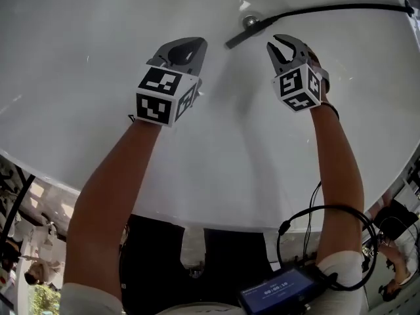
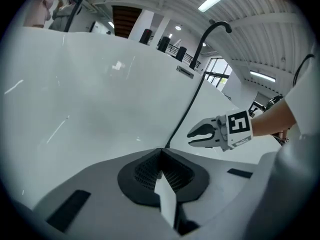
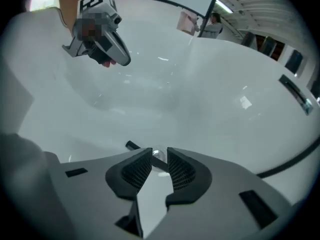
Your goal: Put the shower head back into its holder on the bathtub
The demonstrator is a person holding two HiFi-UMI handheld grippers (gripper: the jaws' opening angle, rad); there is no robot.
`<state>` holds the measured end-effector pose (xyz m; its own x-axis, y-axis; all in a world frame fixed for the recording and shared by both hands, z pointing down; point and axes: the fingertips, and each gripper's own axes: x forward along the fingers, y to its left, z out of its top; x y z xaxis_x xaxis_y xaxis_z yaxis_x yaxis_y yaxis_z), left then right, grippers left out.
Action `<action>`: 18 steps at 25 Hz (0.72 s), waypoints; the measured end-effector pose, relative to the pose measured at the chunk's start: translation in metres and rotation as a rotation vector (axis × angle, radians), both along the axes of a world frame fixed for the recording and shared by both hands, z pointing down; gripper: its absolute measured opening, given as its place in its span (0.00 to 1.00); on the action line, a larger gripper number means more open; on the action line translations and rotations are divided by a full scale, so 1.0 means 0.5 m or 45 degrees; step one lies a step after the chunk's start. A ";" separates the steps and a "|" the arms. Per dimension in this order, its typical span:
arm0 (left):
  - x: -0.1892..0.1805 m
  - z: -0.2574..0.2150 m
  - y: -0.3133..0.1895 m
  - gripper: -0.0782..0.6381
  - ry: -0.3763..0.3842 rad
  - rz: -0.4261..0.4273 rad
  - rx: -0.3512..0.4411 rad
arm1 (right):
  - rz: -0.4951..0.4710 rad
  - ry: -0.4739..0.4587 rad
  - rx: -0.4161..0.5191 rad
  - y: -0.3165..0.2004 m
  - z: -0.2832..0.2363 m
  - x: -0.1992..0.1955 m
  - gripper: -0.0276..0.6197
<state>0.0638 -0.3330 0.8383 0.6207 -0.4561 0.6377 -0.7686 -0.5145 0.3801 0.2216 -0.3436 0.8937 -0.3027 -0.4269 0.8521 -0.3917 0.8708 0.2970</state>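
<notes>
Your left tool is clenched on nothing; your right tool is released, jaws apart. The shower head lies on the tub floor between them, at 10 o'clock from the right tool

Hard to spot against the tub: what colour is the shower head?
The shower head is black, like its hose; clearest in the head view.

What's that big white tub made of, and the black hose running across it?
The bathtub looks like glossy white acrylic or enamel: its surface is smooth and throws sharp reflections of the lights. Which of the two it is, the look leaves open. The hose seems to be matte black rubber or plastic: it bends in a loose curve and shows no shine.
</notes>
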 end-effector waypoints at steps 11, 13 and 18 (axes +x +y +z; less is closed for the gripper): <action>0.035 0.162 0.046 0.13 0.019 0.078 -0.100 | -0.512 0.408 -0.066 -0.007 0.253 -0.020 0.31; 0.030 0.180 0.034 0.13 0.021 0.064 -0.102 | -0.615 0.484 -0.072 -0.012 0.290 -0.027 0.31; 0.026 0.203 0.037 0.13 0.029 0.076 -0.118 | -0.792 0.665 -0.081 -0.010 0.361 -0.027 0.31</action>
<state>0.0767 -0.3147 0.9398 0.6599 -0.3573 0.6610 -0.7282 -0.5210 0.4453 0.2080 -0.3486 1.0742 -0.0250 -0.2576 0.9659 0.3447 0.9048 0.2502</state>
